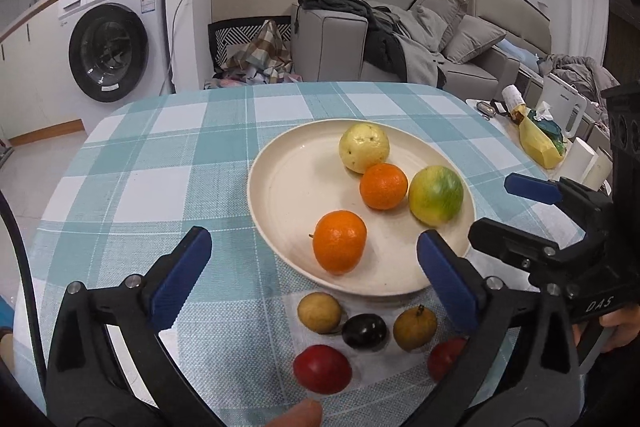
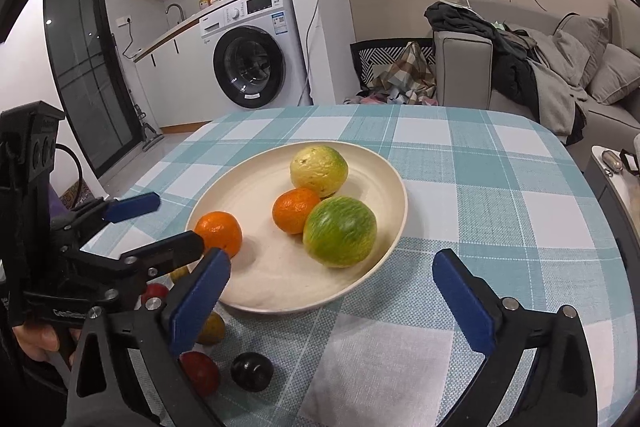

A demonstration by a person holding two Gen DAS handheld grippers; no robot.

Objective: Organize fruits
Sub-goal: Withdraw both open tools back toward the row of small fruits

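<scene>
two pairs of tongs hang over a surface (image 1: 160, 155) under a teal-and-white checked cloth, both spread wide with nothing between their blue pads. a cream plate (image 1: 288, 195) sits past the middle of the surface, toward its right edge in the left wrist view. the left tongs (image 1: 314, 259) hover above the plate's near rim; the right tongs (image 2: 332, 285) hover over its near right rim. on the plate a green-yellow fruit (image 1: 436, 199) lies at the right, touching a small orange (image 1: 383, 186), which touches a pale yellow fruit (image 1: 364, 147) behind it. a larger orange (image 1: 340, 247) lies apart by the near rim. off the plate, near the surface's near edge, lie two tan fruits (image 1: 319, 312), a dark plum (image 1: 364, 331) between them, and two red fruits (image 1: 322, 369) nearest the edge.
</scene>
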